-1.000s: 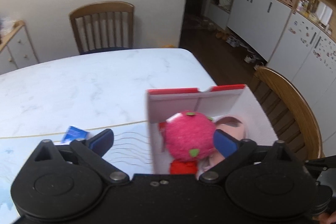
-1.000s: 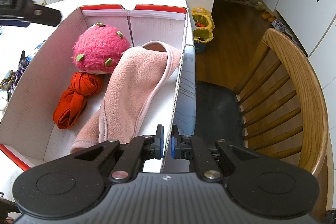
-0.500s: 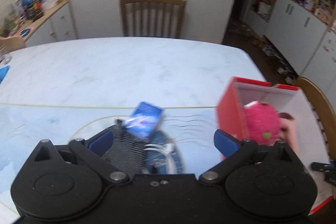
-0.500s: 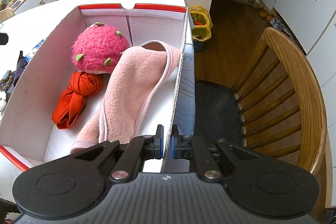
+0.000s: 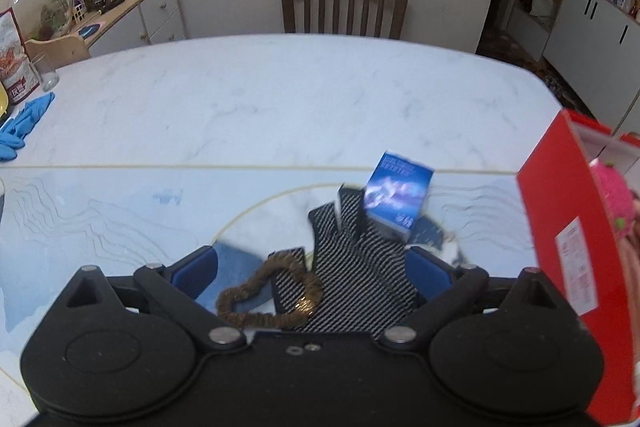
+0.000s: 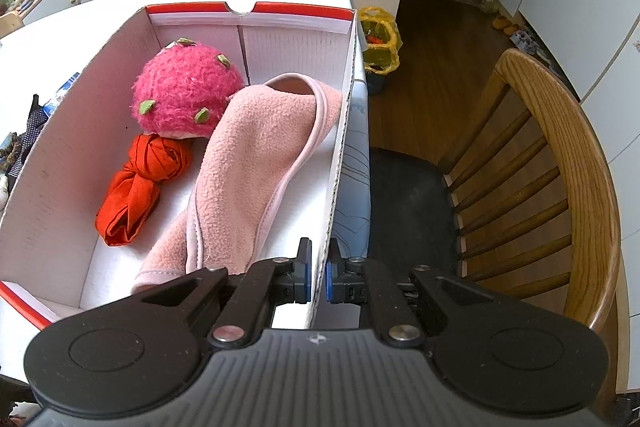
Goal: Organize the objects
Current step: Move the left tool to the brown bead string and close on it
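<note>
My left gripper (image 5: 312, 269) is open above a black-and-white patterned glove (image 5: 352, 267) and a brown scrunchie (image 5: 268, 301) on the table. A small blue box (image 5: 400, 197) lies just beyond the glove. The red and white cardboard box (image 5: 568, 239) stands to the right. My right gripper (image 6: 318, 273) is shut on the right wall of the box (image 6: 340, 155). Inside the box lie a pink plush ball (image 6: 186, 95), an orange-red knotted cloth (image 6: 140, 183) and a pink fleece cloth (image 6: 256, 163).
The white marble table (image 5: 280, 99) stretches ahead, with a blue glove (image 5: 24, 123) and a glass (image 5: 46, 73) at its left edge. Wooden chairs stand at the far side (image 5: 346, 1) and right of the box (image 6: 560, 187). A yellow bag (image 6: 380, 43) sits on the floor.
My left gripper has swung left, away from the box, and now sits over the glove, scrunchie and blue box. My right gripper has stayed shut on the box wall.
</note>
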The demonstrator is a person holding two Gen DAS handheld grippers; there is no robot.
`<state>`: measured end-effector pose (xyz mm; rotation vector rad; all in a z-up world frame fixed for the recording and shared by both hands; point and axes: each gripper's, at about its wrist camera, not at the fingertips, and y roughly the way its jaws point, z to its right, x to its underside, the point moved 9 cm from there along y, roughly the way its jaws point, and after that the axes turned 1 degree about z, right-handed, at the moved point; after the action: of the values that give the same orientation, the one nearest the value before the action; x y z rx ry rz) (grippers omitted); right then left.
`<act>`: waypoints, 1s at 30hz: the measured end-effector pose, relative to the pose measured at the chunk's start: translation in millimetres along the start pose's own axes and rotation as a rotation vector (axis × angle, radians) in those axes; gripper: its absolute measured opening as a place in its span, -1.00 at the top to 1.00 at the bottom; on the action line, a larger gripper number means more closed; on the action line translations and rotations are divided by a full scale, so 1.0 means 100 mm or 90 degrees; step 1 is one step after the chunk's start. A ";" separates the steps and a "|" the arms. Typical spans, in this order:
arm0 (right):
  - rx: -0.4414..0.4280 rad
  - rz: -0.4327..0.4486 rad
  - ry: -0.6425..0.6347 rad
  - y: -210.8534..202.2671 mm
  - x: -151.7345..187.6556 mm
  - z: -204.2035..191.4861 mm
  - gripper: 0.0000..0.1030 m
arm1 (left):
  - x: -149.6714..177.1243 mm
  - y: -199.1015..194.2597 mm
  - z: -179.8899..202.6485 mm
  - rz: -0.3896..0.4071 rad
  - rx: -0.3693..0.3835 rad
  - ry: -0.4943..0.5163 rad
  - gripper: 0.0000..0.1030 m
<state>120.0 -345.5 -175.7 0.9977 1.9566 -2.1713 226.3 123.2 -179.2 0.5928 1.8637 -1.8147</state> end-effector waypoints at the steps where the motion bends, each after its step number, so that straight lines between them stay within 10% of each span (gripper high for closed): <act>1: 0.001 -0.001 0.000 0.01 0.00 0.00 0.88 | 0.04 0.03 0.00 -0.003 0.002 0.002 -0.90; 30: 0.012 -0.015 -0.011 0.01 0.03 -0.02 0.89 | 0.36 0.41 -0.04 -0.036 0.026 -0.032 0.58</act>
<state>118.6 -342.9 -177.7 0.9613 1.9541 -2.2061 222.4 127.7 -233.1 0.5094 1.8314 -1.8897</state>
